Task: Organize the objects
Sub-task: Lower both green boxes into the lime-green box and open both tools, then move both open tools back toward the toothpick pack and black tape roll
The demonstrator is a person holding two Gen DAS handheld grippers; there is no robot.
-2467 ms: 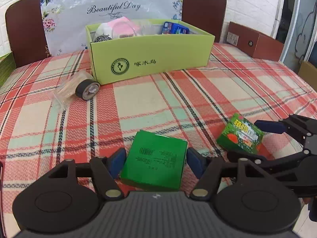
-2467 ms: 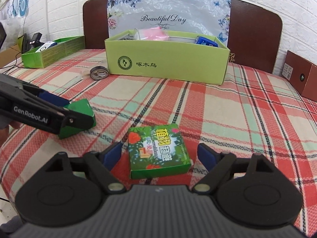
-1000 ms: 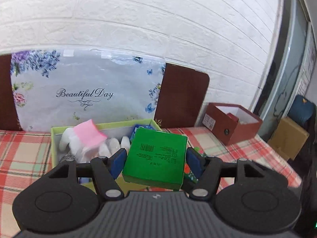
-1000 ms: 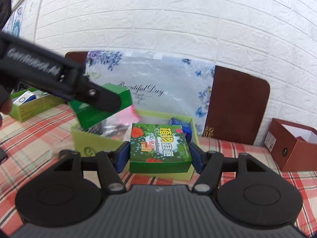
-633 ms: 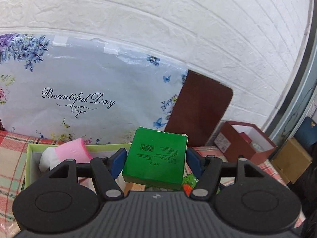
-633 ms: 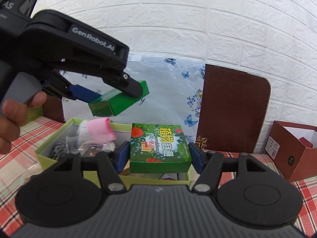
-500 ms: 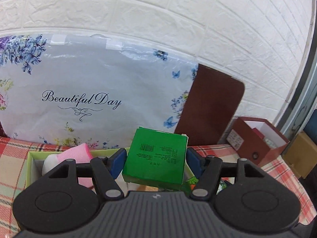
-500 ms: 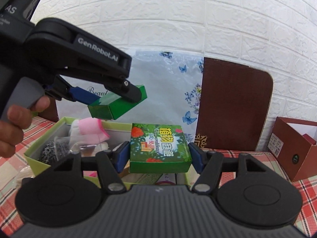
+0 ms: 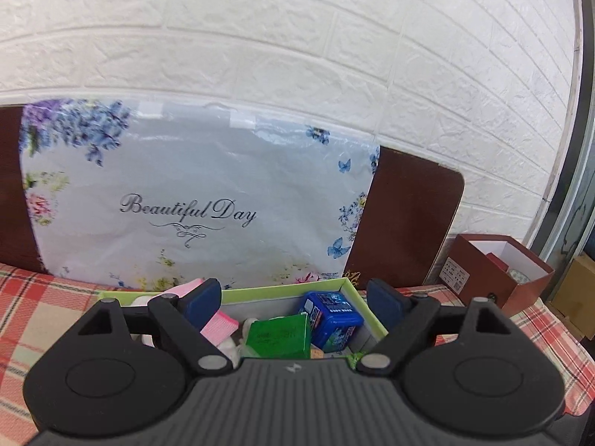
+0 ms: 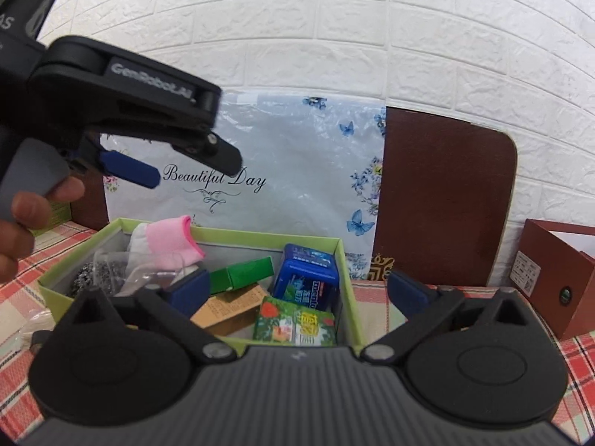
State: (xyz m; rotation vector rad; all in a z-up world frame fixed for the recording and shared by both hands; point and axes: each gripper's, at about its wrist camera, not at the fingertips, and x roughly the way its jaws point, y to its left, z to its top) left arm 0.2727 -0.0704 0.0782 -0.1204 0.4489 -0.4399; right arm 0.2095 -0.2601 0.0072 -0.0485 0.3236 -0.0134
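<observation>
Above the open lime-green cardboard box (image 10: 347, 297), both tools hang with nothing held. Left hand-held gripper (image 9: 293, 299) and right hand-held gripper (image 10: 297, 290) have just been opening, jaws wide, nothing between them. Plain green carton (image 10: 241, 273) lies tilted inside the box beside the blue mint tin (image 10: 306, 278); leaf-printed green packet (image 10: 293, 325) rests at the near wall. Drop step appears complete; next move calls for withdrawing clear and seeking any remaining item on the plaid bed cover (image 9: 33, 316)
</observation>
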